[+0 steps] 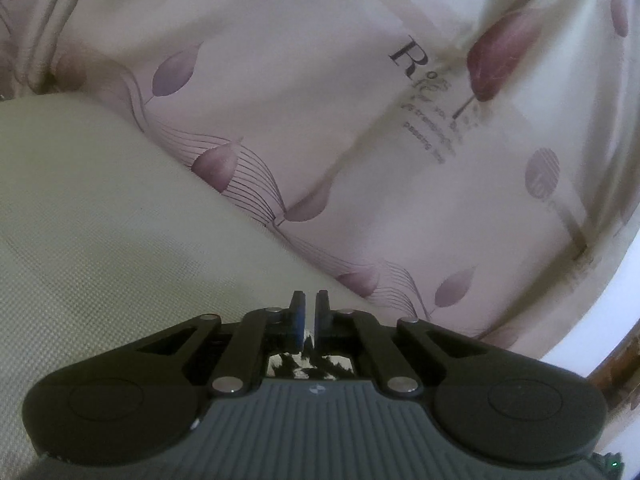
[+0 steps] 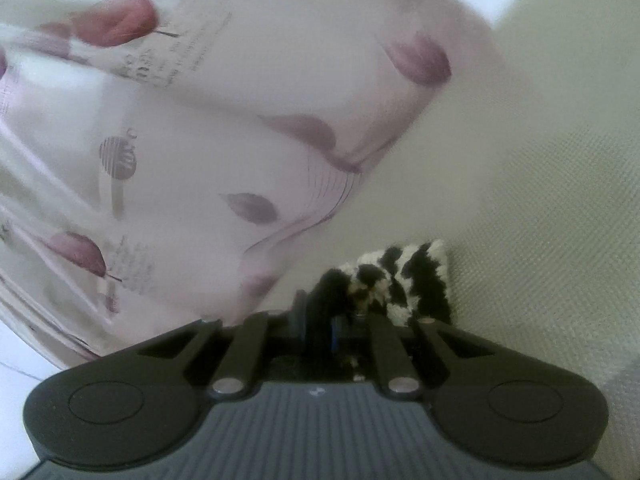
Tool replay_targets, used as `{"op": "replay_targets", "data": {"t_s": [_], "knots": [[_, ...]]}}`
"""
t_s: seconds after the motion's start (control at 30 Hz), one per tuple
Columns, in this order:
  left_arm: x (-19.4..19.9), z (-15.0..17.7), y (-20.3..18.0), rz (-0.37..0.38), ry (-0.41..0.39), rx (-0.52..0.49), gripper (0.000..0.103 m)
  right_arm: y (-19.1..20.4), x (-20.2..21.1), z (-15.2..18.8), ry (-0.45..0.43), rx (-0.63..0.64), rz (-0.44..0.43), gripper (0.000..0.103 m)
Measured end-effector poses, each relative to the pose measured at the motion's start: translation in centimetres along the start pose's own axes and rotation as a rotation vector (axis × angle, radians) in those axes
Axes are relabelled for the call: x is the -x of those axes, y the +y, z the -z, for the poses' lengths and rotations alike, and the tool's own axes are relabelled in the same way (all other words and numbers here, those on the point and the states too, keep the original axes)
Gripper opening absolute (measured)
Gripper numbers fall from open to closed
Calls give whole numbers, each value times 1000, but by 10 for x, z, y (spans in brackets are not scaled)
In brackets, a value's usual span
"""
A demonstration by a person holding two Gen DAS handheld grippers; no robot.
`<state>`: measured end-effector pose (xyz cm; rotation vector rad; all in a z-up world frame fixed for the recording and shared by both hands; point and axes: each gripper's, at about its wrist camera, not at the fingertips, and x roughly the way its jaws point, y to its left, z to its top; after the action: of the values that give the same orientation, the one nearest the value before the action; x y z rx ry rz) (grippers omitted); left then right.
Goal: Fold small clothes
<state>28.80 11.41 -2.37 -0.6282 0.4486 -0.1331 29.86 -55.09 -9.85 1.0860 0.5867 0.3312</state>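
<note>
A small fuzzy black-and-white garment bunches just past my right gripper. The jaws are shut on its dark edge, and the rest sticks out to the right over the cream textured surface. In the left wrist view my left gripper has its blue-padded fingers drawn nearly together. A patch of the same black-and-white garment shows directly under and between the finger bases, seemingly pinched there. The rest of the cloth is hidden by the gripper body.
A pale sheet printed with purple leaves and lettering lies rumpled beyond the cream textured surface. The same leaf-print sheet fills the left of the right wrist view. A white wall and a brown wooden edge sit at the far right.
</note>
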Motion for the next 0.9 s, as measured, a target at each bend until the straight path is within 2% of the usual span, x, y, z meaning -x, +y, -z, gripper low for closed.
{"op": "replay_targets", "data": {"t_s": [0.1,0.17,0.23,0.27,0.3,0.33,0.4,0.5,0.57,0.6,0.63,0.7,0.8,0.83,0.87,0.9], "knots": [[2,4,-7,2,38,-84,3,-11,-3,-1,-34,-49,-7,14],[2,7,-12,22,99,-129,21,-16,-1,0,-39,-81,-10,21],[4,10,-13,32,118,-170,53,-20,10,0,-70,-115,-60,42],[6,12,-13,28,118,-202,59,-21,18,1,-101,-121,-90,48],[7,14,-13,21,123,-223,70,-20,26,2,-127,-125,-109,61],[6,15,-12,10,141,-237,74,-20,33,3,-136,-120,-126,67],[4,18,-8,-6,197,-238,73,-16,46,4,-129,-80,-146,67],[10,27,-3,-3,240,-219,71,-6,66,9,-113,40,-62,67],[16,33,-1,3,248,-212,50,-4,79,19,-101,122,-1,67],[17,36,0,-4,258,-217,26,-4,85,24,-93,146,22,67],[19,39,0,-12,269,-220,14,-5,89,29,-79,168,47,67],[26,45,1,-17,262,-207,15,-8,95,41,-45,194,86,67],[43,52,3,-30,230,-193,14,-10,99,57,18,219,75,66],[49,54,4,-36,223,-185,15,-7,97,62,30,237,79,63],[56,57,5,-51,214,-185,15,-4,96,67,41,264,80,55],[60,60,5,-65,206,-191,15,1,96,72,61,300,82,27]]}}
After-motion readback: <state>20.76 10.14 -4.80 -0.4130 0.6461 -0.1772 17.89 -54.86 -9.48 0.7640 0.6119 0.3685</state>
